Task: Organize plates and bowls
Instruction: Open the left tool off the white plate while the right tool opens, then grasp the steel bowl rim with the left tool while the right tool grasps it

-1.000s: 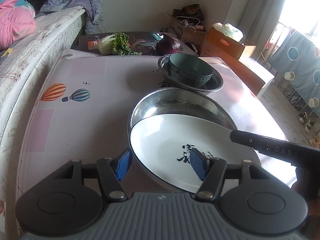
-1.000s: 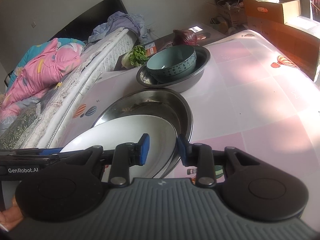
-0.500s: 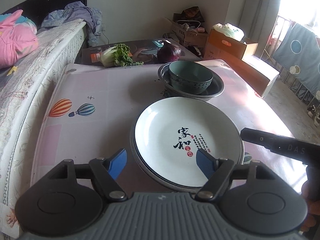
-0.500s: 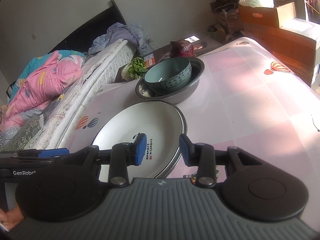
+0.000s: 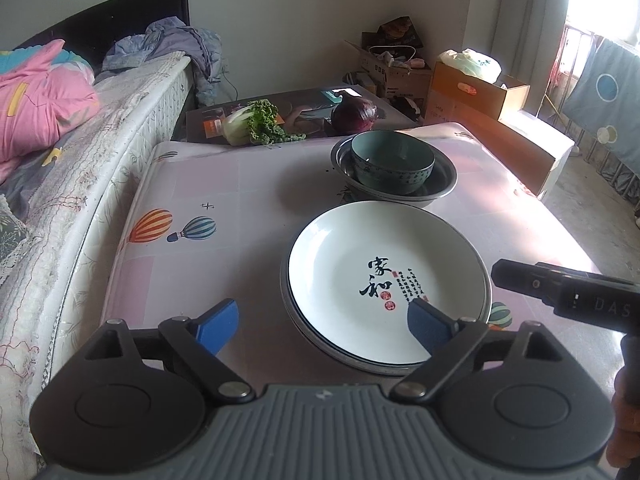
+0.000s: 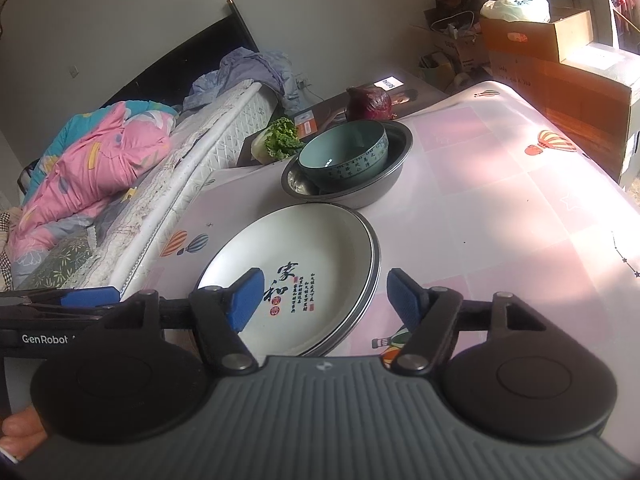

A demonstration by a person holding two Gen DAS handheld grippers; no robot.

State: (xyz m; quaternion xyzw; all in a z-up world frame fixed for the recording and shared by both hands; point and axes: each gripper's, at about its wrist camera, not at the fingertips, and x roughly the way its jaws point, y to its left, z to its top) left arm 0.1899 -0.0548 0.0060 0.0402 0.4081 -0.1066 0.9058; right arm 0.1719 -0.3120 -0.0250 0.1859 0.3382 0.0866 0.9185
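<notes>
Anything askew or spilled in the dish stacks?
Nothing spilled. White plate sits flat on the metal plate; teal bowl rests off-centre in the metal basin, against one side.

Black linkage arms with silver pivot screws behind blue pads, ribbed grey housing further back, white "GenRobot" lettering left of fingers.
</notes>
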